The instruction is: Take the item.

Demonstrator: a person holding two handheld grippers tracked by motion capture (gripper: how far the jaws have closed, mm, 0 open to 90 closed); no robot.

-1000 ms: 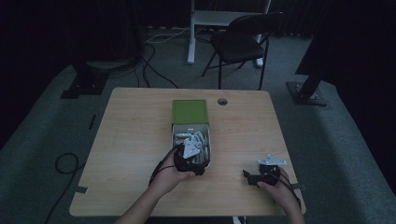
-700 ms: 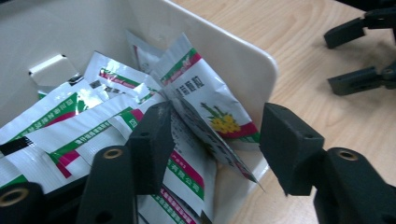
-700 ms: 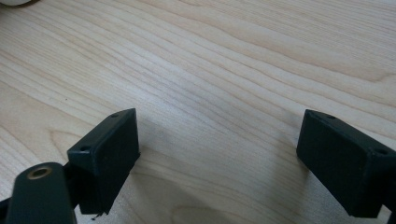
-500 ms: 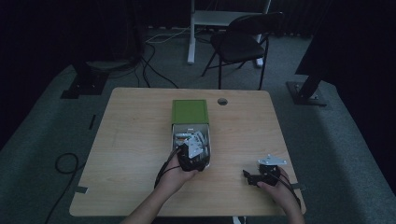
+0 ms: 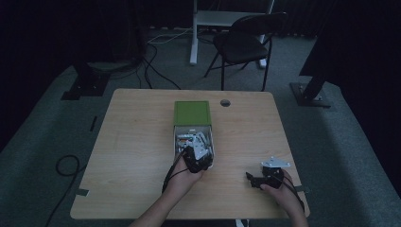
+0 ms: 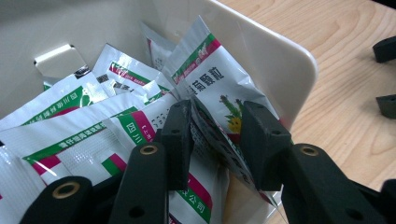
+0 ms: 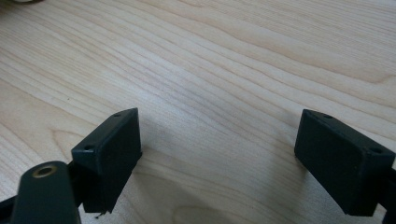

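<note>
At frame centre the left gripper [image 6: 215, 140] – jaws just closing – straddles a sachet [image 6: 212, 88] in the box [image 6: 285, 60]; lower right, the right gripper [image 7: 217, 158] gapes over bare table [image 7: 224, 60].

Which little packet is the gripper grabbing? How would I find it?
Find the white box below the green lid mid-table. The left gripper has just been closing around the packet propped against the box's wall. It alone stands tilted, showing a yellow flower; the others lie flatter.
</note>
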